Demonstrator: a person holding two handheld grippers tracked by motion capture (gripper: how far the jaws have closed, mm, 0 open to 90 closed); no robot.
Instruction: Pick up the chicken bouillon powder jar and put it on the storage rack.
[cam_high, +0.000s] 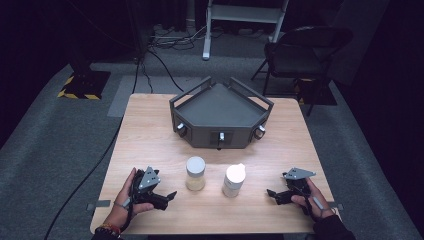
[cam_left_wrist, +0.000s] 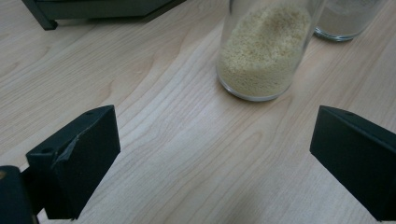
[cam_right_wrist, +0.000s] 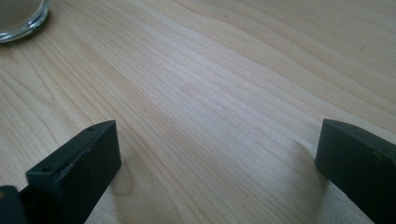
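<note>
Jaws spread wide and empty, the left gripper (cam_high: 167, 196) is resting on the wooden table (cam_high: 150, 130), facing the grain-filled jar (cam_high: 195, 173) standing near ahead; the right gripper (cam_high: 272, 194), likewise agape, is sitting apart from the white-capped jar (cam_high: 234, 180).

We note a light wooden table (cam_high: 150, 125) on grey carpet (cam_high: 40, 150). Behind it, a dark folding chair (cam_high: 300, 55), a white frame (cam_high: 245, 15), floor cables (cam_high: 165, 45) and hazard-striped tape (cam_high: 75, 94). Surroundings dim.
</note>
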